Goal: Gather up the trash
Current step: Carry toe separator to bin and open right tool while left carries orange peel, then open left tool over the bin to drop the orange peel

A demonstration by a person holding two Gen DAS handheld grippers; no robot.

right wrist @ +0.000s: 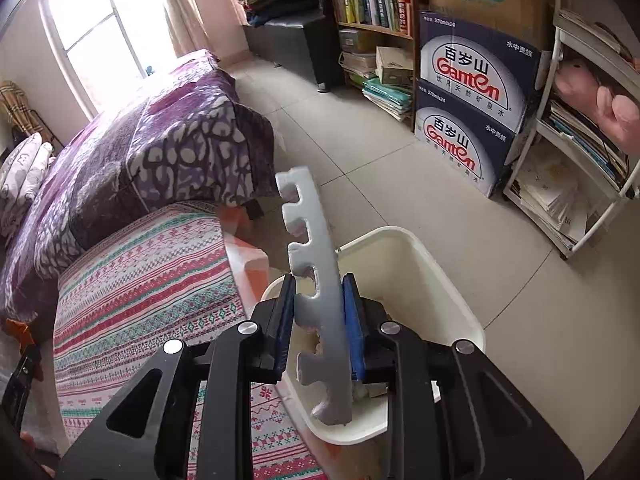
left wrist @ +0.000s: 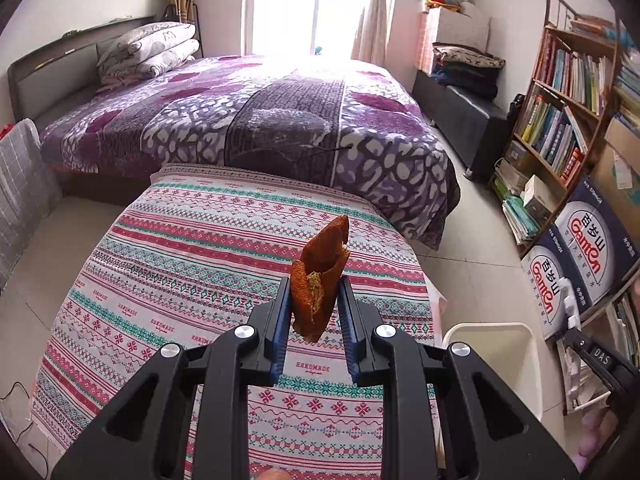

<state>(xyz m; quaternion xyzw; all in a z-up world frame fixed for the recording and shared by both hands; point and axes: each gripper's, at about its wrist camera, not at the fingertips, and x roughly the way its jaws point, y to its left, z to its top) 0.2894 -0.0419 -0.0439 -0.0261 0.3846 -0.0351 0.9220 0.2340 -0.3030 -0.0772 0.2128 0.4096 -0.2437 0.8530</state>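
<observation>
My left gripper point(left wrist: 313, 292) pinches an orange peel point(left wrist: 319, 280) above the striped cloth point(left wrist: 160, 264). My right gripper point(right wrist: 319, 300) clamps a white foam strip point(right wrist: 316, 280) over the bin point(right wrist: 460, 304) at its 5 o'clock.

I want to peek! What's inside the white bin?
Inside the white bin only a few pale scraps show near the bottom. The foam strip in the right gripper covers most of the rest.
</observation>
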